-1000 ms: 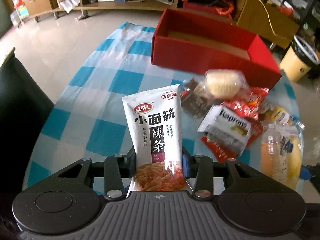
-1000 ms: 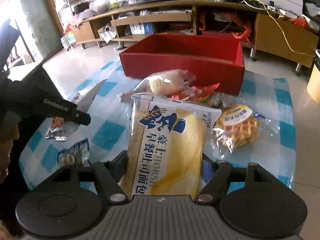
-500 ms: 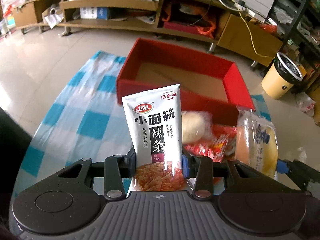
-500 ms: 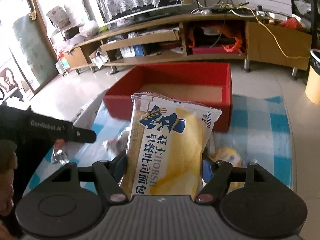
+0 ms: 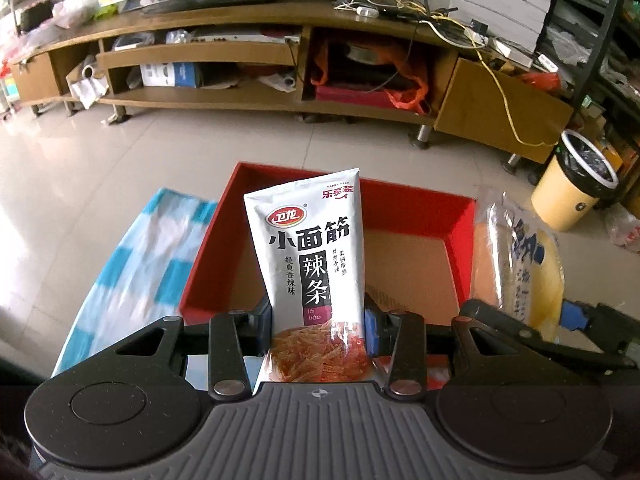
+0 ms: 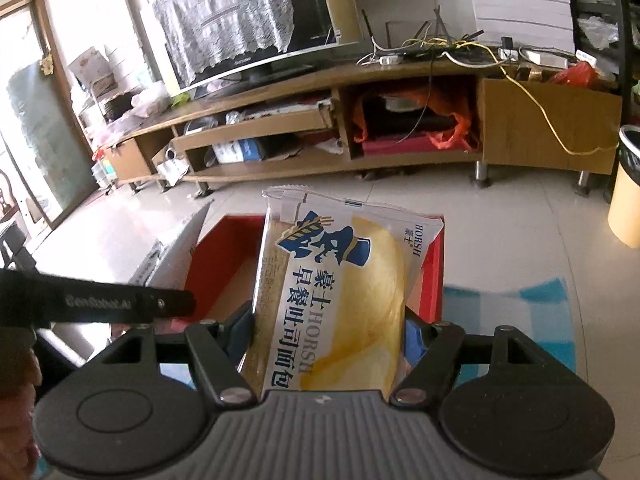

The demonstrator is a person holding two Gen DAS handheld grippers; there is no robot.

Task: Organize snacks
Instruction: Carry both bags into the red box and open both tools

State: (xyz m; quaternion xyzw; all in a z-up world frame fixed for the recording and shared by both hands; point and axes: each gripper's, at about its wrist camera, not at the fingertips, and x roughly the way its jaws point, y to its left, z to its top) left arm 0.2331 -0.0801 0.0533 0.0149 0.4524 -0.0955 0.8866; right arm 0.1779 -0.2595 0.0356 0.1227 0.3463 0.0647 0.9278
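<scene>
In left tool [image 5: 318,316]: 小面筋 辣条 packet [image 5: 310,252]; right tool [image 6: 326,336]: HORSH bread [image 6: 340,292].

Place: a home living room.
Landmark: long wooden TV cabinet [image 5: 256,52] along the far wall.
On the cabinet: a flat television [image 6: 256,20] draped with lace cloth, tangled cables [image 5: 420,12] at its right end.
Inside the cabinet: open shelves crammed with boxes and bags.
In front of the cabinet: glossy tiled floor [image 5: 120,156].
Right of the cabinet: yellow waste bin [image 5: 572,184].
</scene>
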